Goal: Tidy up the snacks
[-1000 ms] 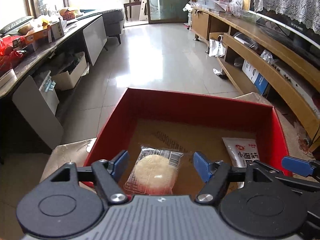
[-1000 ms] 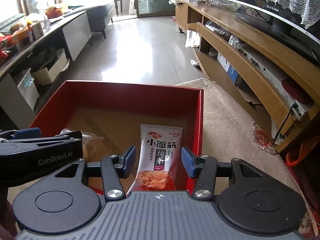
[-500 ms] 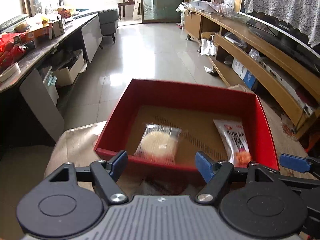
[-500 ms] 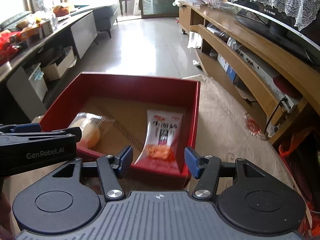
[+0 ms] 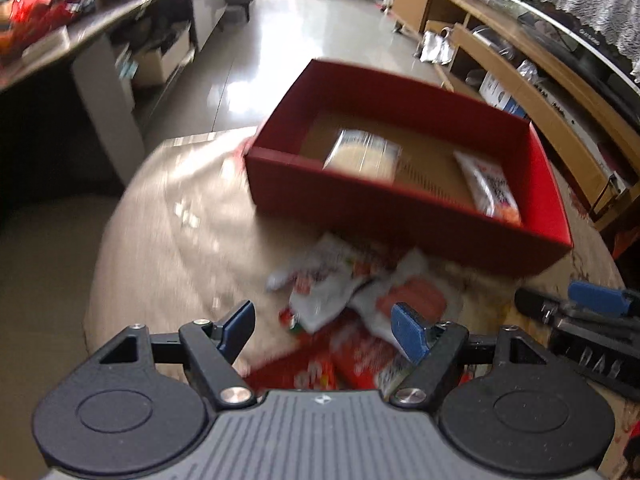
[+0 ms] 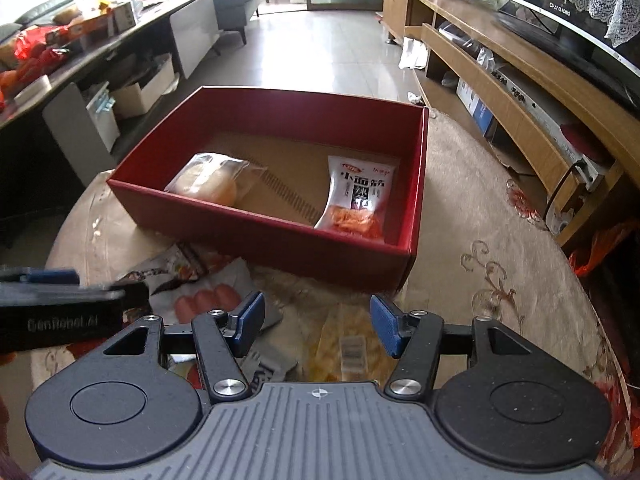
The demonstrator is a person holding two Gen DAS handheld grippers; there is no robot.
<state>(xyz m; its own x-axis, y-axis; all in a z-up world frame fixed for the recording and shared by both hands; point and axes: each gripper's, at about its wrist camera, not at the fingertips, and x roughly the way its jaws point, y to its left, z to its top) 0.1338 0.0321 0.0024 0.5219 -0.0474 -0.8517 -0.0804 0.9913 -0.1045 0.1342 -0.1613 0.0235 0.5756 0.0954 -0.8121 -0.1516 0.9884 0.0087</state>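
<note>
Left gripper (image 5: 322,322), black frame with blue pads, jaws apart and empty, hangs over the loose pile of snack packets (image 5: 344,300) on the round beige-patterned table (image 6: 500,264); nothing pinched. Right gripper (image 6: 318,326), same build, jaws apart too, nothing between the pads, sits above a yellow clear-wrapped packet (image 6: 348,352) with a barcode label. Left unit shows at the left edge of the right wrist view, so the two tools run side by side, close together. Shallow red cardboard box (image 6: 256,236) with brown floor stands just beyond the pile, its near wall between both grippers and the contents. Inside: round pale bun in clear wrap (image 6: 210,184) at the left, white spicy-strip sachet with black lettering (image 6: 356,200) at the right, well apart. Sachet's long axis runs near-to-far, orange end toward the grippers, leaning slightly left at top. Pile includes a white packet showing pink sausages (image 6: 200,300), partly under the right gripper's left finger, and red wrappers (image 5: 352,360), blurred in the left wrist view. Around: wooden TV bench (image 6: 520,92) on the right, cluttered dark counter (image 6: 60,64) on the left, glossy tile floor (image 6: 320,48) beyond.
</note>
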